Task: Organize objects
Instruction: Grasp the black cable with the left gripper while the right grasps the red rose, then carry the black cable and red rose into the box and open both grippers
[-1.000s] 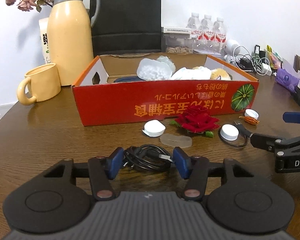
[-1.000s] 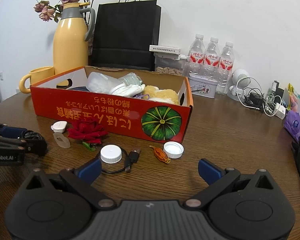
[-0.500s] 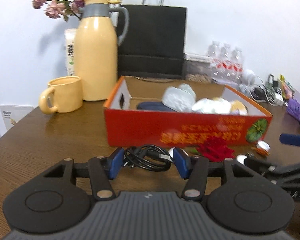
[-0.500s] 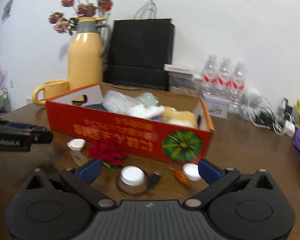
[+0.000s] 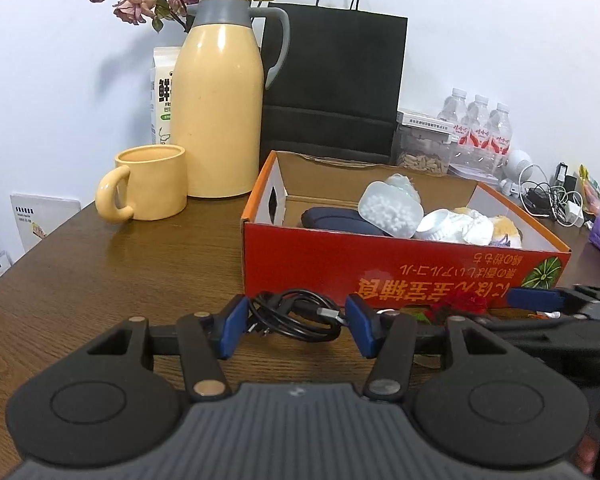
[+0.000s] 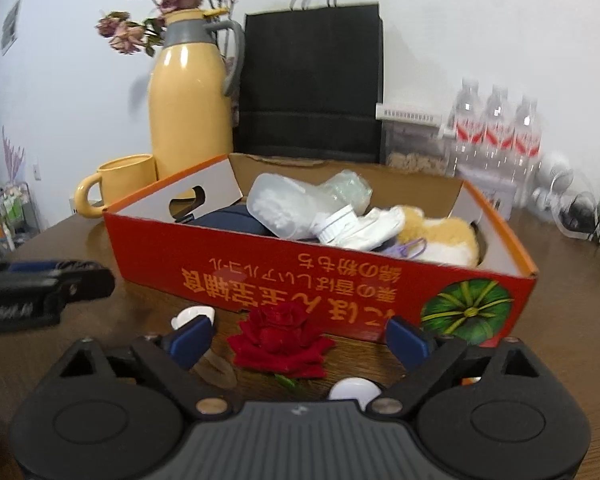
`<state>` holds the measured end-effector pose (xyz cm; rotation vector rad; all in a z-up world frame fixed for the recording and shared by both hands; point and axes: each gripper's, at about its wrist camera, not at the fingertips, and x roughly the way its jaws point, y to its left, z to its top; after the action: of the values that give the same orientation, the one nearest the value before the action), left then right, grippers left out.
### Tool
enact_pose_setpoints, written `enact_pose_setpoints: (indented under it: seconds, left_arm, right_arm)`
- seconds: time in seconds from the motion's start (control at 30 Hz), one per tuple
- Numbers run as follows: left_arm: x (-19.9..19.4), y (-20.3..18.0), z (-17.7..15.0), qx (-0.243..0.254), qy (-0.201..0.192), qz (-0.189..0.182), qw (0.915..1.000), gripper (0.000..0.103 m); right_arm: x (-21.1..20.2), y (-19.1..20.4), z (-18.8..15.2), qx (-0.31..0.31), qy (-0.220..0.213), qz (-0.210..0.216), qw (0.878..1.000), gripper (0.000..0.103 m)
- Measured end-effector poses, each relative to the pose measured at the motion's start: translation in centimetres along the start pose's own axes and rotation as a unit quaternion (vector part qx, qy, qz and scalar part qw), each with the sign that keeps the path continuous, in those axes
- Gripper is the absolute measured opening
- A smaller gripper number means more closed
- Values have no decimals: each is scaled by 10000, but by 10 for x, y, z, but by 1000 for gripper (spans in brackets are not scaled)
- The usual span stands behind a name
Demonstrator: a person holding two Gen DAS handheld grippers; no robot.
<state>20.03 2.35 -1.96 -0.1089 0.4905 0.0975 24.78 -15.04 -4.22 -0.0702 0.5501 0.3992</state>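
Observation:
A coiled black cable hangs between the blue pads of my left gripper, which is shut on it just in front of the left end of the red cardboard box. In the right wrist view a red rose lies on the table before the box. My right gripper straddles the rose and its jaws are closing, with a gap still showing between each pad and the petals. The box holds a dark pouch, plastic containers, a white cloth and a plush toy.
Around the rose lie a white cap, a second white cap and a translucent piece. A yellow thermos, a mug, a black paper bag and water bottles stand behind the box.
The left gripper has carried the cable up and toward the box's left end. The right gripper has moved forward over the rose and its jaws have narrowed.

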Motion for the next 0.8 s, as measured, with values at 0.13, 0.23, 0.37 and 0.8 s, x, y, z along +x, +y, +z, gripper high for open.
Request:
enact_pose_setpoints:
  seconds: [0.13,0.23,0.37,0.8]
  left_arm:
    - [1,0,-2,1,28,-19,10000,54]
    - [0,0,-3,-2,27,-38,10000,55]
    - [0,0,-4,-10,13,-40,10000,55]
    - [-2,-1,-5,-50,-20,-33,10000,55]
  right_arm:
    - [16,0,3,212,309,136,9992,63]
    - [17,-2,1,322,388,303,9983,44]
    - [9,2,-1,210,253,288,9990,39]
    - [-13,11,2,-202,-298,-9,9994,38]
